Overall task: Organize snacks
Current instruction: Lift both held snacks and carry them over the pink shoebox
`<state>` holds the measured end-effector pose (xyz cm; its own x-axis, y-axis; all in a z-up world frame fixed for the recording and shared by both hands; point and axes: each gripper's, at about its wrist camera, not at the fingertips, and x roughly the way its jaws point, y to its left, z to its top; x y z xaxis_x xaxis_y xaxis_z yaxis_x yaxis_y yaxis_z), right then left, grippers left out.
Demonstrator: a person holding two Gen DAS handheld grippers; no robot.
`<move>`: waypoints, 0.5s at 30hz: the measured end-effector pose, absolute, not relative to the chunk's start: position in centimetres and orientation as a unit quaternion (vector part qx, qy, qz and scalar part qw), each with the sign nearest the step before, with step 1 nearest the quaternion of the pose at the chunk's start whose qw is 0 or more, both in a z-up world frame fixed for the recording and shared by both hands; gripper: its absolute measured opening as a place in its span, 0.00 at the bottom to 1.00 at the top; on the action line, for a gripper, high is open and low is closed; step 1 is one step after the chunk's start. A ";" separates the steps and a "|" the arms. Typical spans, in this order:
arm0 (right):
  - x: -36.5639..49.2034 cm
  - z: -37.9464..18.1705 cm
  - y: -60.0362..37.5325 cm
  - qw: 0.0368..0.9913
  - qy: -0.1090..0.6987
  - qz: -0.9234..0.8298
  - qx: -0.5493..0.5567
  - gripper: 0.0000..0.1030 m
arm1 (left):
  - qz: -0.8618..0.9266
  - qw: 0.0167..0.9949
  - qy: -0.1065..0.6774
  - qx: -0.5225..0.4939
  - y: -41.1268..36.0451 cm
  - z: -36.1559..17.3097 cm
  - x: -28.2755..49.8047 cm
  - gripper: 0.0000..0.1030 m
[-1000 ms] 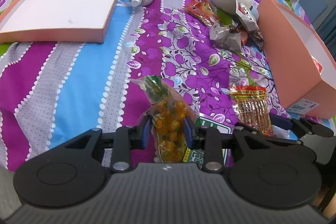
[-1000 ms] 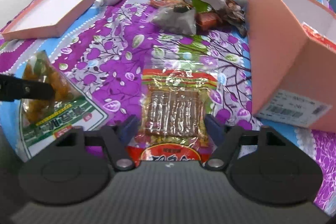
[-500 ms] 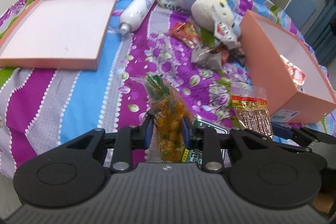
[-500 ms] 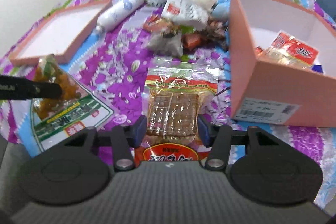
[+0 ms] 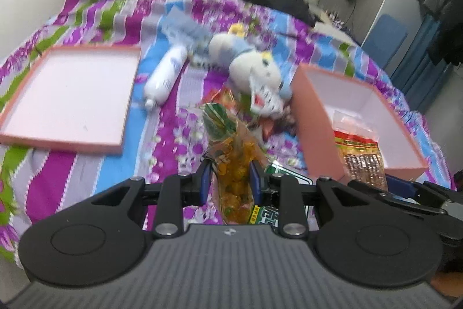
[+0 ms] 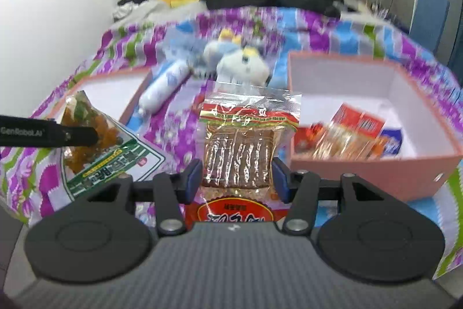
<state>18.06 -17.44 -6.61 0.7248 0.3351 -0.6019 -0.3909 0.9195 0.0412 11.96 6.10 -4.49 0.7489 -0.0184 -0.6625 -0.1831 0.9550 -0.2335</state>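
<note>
Up above the striped bedspread (image 5: pixel 86 164), both grippers carry a snack packet. The left gripper (image 5: pixel 230 178) has its blue pads pinched on a clear bag of orange candy (image 5: pixel 234 164), whose green twisted top stands up in front of the camera; from the right wrist view the same bag (image 6: pixel 95 141) hangs to the left with a black finger (image 6: pixel 72 133) across it. The right gripper (image 6: pixel 235 178) clamps a red-topped packet of brown strips (image 6: pixel 240 152), held upright just beside the near wall of the pink box (image 6: pixel 376 167). Inside that box lie a few red and orange wrapped snacks (image 6: pixel 353 135), blurred, so their exact number is hard to make out. Farther back on the bed are the shallow pink lid (image 5: pixel 69 94), a white bottle (image 5: pixel 166 74) lying on its side, and a plush toy (image 5: pixel 254 71) with more loose snack wrappers just beside it.
</note>
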 end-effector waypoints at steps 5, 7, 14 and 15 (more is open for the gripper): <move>17.3 -3.4 -18.9 0.938 0.287 0.192 -0.023 0.53 | 0.032 0.932 0.330 -0.145 5.2 -1.5 12.0 0.31; 16.9 -2.3 -19.4 0.943 0.275 0.189 -0.020 0.53 | 0.023 0.936 0.321 -0.144 4.7 -0.3 12.1 0.31; 16.3 1.2 -21.2 0.955 0.238 0.176 -0.010 0.53 | -0.002 0.947 0.292 -0.134 2.8 3.3 13.1 0.31; 16.3 1.5 -21.5 0.956 0.234 0.175 -0.011 0.53 | -0.006 0.948 0.288 -0.133 2.5 3.7 13.3 0.31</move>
